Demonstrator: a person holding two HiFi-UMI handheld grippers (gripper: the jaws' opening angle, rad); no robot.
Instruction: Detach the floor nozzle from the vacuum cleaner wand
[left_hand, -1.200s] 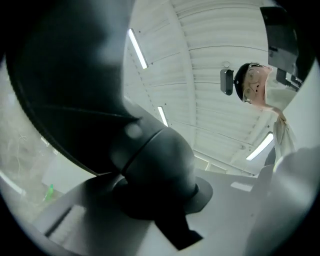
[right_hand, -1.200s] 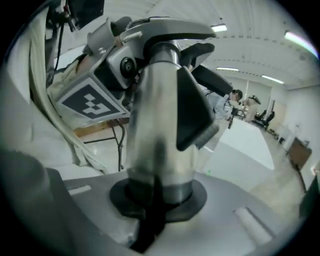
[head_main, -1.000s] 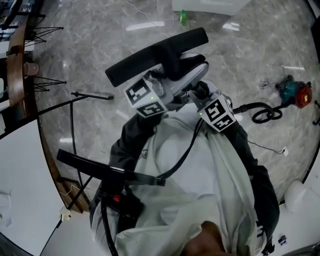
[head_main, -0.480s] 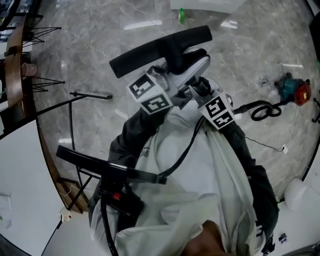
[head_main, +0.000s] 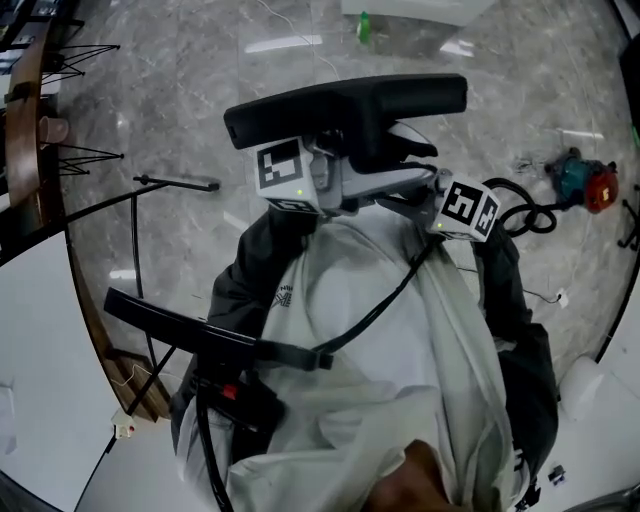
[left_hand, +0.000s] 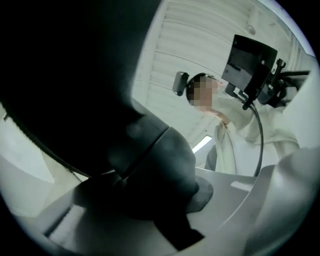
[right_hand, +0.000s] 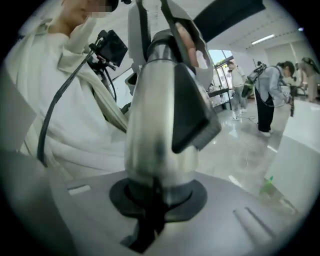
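Nozzle (head_main: 345, 105) position: raised at chest height over the floor (head_main: 180, 60), well apart from the curved front edge of the counter (head_main: 40, 330) and to its right. The long black bar lies close to level.

Left gripper (left_hand: 150, 165): jaws clamped on the dark neck of the nozzle, which fills the space between them in the left gripper view. Right gripper (right_hand: 160, 135): jaws clamped on the silver wand (right_hand: 155, 95), near its black latch piece (right_hand: 192, 112).

Change in the last second: the bar was slanted in the head view and has now swung to near level. The marker cube (head_main: 468, 208) on the right gripper has moved out to the right. It now sits farther from the marker cube (head_main: 283, 168) on the left gripper than before.

Meaning for the task: the two halves appear to be turned and drawn against each other, which is consistent with the joint releasing. Whether the neck has fully left the wand cannot be told, because the gripper bodies hide the joint in the head view. Judged state: separation under way, not confirmed complete. Both grips should hold while any further pull runs along the wand's axis.
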